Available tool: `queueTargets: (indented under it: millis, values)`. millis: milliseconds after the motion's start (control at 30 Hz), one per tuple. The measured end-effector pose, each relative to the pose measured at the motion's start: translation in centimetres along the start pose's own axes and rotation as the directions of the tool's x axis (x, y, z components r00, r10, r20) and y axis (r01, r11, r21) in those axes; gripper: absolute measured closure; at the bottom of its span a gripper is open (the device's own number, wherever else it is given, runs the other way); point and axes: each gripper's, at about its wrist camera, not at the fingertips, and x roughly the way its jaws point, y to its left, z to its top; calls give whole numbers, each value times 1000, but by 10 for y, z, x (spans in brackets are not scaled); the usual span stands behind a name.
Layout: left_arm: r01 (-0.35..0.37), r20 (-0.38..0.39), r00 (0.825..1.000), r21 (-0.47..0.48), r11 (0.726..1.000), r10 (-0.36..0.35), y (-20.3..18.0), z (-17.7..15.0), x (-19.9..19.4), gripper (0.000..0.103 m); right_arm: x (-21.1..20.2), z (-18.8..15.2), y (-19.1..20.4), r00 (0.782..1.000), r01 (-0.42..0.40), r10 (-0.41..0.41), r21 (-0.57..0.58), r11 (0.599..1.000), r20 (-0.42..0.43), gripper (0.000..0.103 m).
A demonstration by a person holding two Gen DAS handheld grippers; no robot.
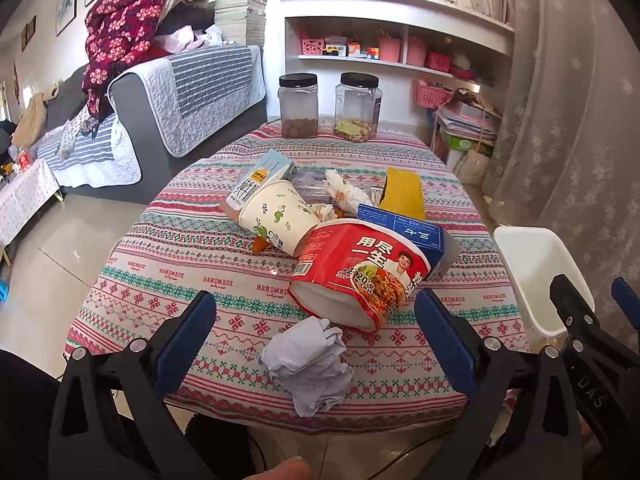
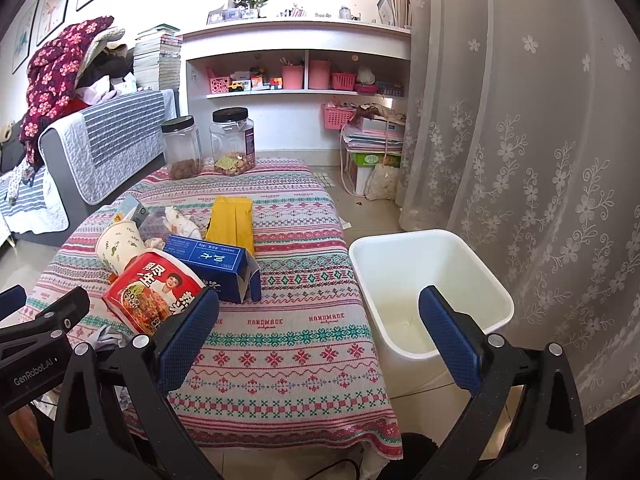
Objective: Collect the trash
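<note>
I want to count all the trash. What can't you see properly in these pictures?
- Crumpled grey paper ball: right wrist view, mostly hidden behind the left gripper.
- Orange scraps: left wrist view, tucked under the white leaf-print paper cup.
- White plastic bin: left wrist view, partly covered by the right gripper.

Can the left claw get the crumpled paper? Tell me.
Probably yes: the left claw is open, the crumpled paper lies on the near table edge between its fingers, and nothing covers it.

Open left tongs (image 1: pixel 314 316) over crumpled paper (image 1: pixel 308 364), red noodle bowl (image 1: pixel 360 272) tipped behind, white bin (image 1: pixel 540 276) right.
</note>
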Motion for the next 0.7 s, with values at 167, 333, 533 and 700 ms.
queueTargets:
  millis: [167, 333, 533, 700]
  values:
    - [0, -4, 1000, 0, 1000, 0, 0, -1, 0, 7, 0, 0, 0, 1000, 1, -1, 2, 1000, -4, 7]
    - [5, -20, 1000, -6, 1000, -5, 1, -3, 3, 7, 0, -1, 0, 1000, 0, 0, 1, 1000, -7, 7]
    - [1, -28, 1000, -8, 1000, -1, 0, -4, 3, 7, 0, -1, -1, 1000, 1, 0, 8, 1000, -10, 7]
    - [6, -35, 999, -15, 1000, -6, 1, -3, 4, 7, 0, -1, -1, 1000, 0, 0, 6, 1000, -9, 7]
